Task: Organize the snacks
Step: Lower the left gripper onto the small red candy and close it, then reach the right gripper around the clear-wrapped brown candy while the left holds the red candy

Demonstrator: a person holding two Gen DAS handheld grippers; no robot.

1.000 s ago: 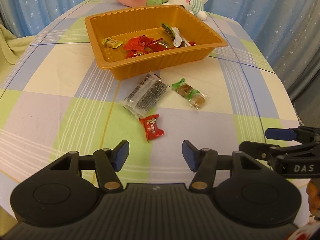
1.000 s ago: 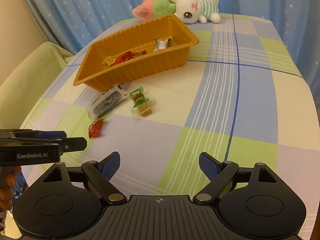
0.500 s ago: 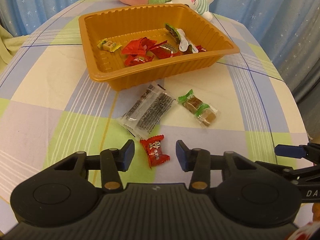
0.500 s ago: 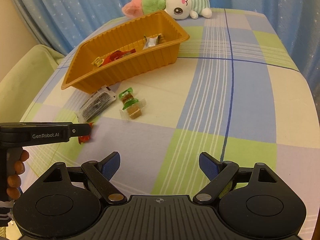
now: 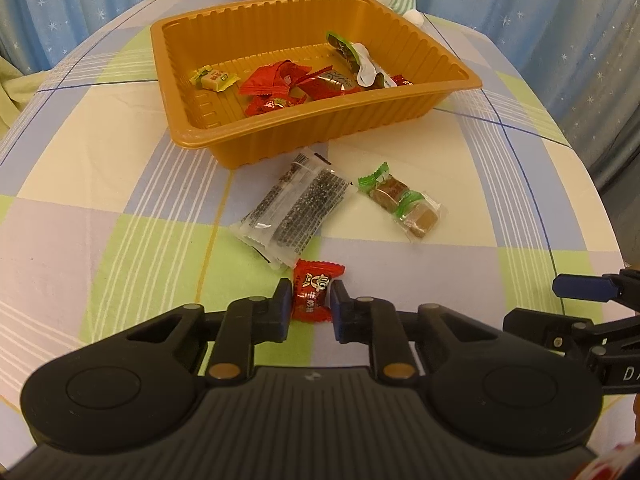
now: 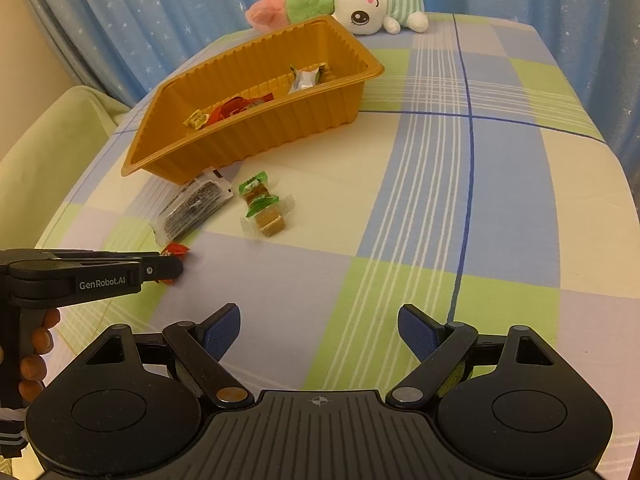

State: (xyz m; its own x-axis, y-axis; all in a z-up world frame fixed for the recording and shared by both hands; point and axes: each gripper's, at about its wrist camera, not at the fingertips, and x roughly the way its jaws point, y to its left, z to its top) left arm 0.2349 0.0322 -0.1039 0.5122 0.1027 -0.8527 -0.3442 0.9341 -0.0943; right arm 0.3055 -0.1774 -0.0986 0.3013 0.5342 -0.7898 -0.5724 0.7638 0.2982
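An orange tray (image 5: 256, 128) holds several wrapped snacks and also shows in the right wrist view (image 6: 256, 136). On the cloth in front of it lie a clear packet of dark sesame bars (image 5: 296, 208), a green-and-clear packet of brown sweets (image 5: 404, 204) and a small red candy (image 5: 314, 294). My left gripper (image 5: 309, 308) is shut on the red candy, down at the table; it shows from the side in the right wrist view (image 6: 168, 268). My right gripper (image 6: 319, 330) is open and empty, above the cloth to the right.
A white bunny plush (image 6: 372, 4) and a pink-and-green plush (image 6: 288, 6) lie behind the tray at the table's far edge. Blue star curtains hang behind. A pale green sofa (image 6: 48, 140) stands at the left. The table drops off on the right.
My left gripper moved forward and down over the red candy and closed its jaws on it. My right gripper stayed open and barely shifted.
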